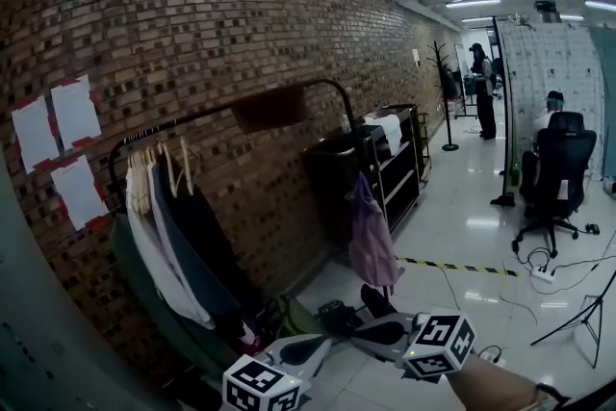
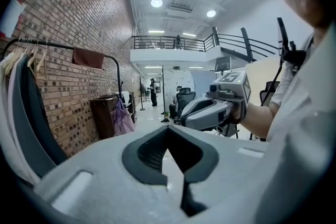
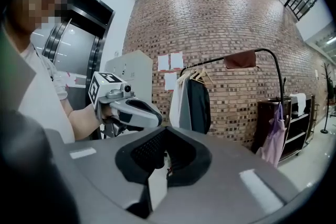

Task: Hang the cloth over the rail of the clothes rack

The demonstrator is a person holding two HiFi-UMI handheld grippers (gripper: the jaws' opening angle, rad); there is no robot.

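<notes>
Status: task is looking done. The brown cloth (image 1: 269, 108) is hanging draped over the black metal rail (image 1: 197, 117) of the clothes rack, near the bend at the rail's right end, at about 11 o'clock from the grippers in the head view. It is sitting folded over the rail with both sides dropping down, well apart from both grippers.

The left gripper (image 1: 313, 348) is showing its jaws closed together with nothing between them. The right gripper (image 1: 380, 332) is reading the same: jaws together, empty. Both are being held low at 6 o'clock, just beside each other and pointing towards the rack.

My read is that nothing is remaining except maybe straightening the drape; I can't tell from here whether it is hanging even.

Surroundings:
- Light and dark garments on wooden hangers (image 1: 164, 226) are filling the rail's left end, at 9 o'clock from the cloth.
- A dark shelving unit (image 1: 380, 164) is standing at 3 o'clock from the rack, with a purple fabric item (image 1: 371, 241) dangling off its front.
- A black office chair (image 1: 558, 168) is sitting at 2 o'clock.
- Floor cables (image 1: 544, 274) are running at 4 o'clock.

Nothing is blocking the path to the rail.
</notes>
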